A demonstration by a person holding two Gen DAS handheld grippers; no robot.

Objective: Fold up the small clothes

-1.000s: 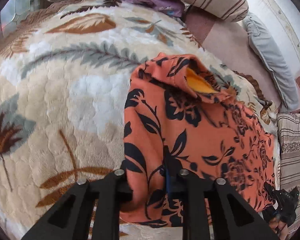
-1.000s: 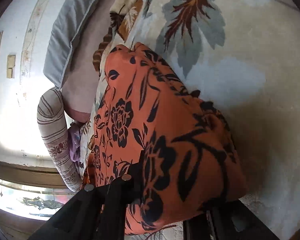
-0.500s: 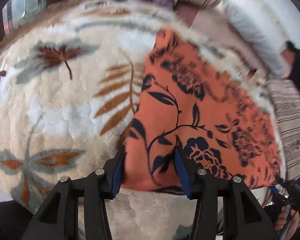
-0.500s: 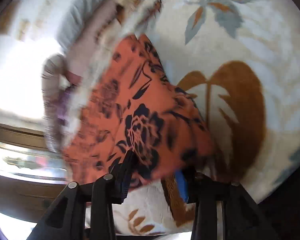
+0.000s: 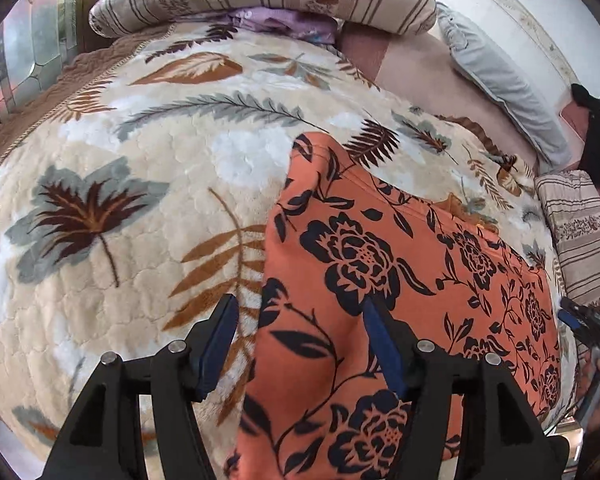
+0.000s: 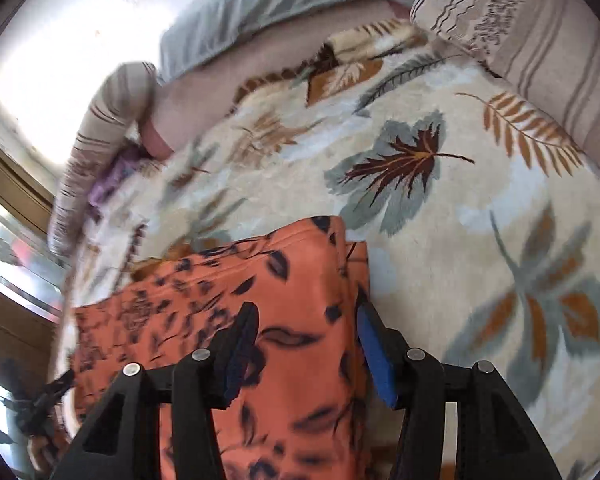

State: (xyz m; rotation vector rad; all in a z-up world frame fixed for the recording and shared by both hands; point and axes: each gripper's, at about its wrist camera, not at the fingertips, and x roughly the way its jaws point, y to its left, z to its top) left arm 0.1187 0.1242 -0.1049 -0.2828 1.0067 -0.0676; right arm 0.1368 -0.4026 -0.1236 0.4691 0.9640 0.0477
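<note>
Leaf-patterned blanket (image 5: 148, 184) covers the bed. Left wrist view — orange floral garment (image 5: 380, 264) lies flat on it; left gripper (image 5: 296, 336) over its near edge, fingers opening, pads clear of cloth. Right wrist view — right gripper (image 6: 306, 344) above the garment's corner, fingers likewise opening, gripping nothing.

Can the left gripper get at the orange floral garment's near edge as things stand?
Probably yes: the left gripper is opening, its fingers straddling the edge of the orange floral garment, nothing between.
</note>
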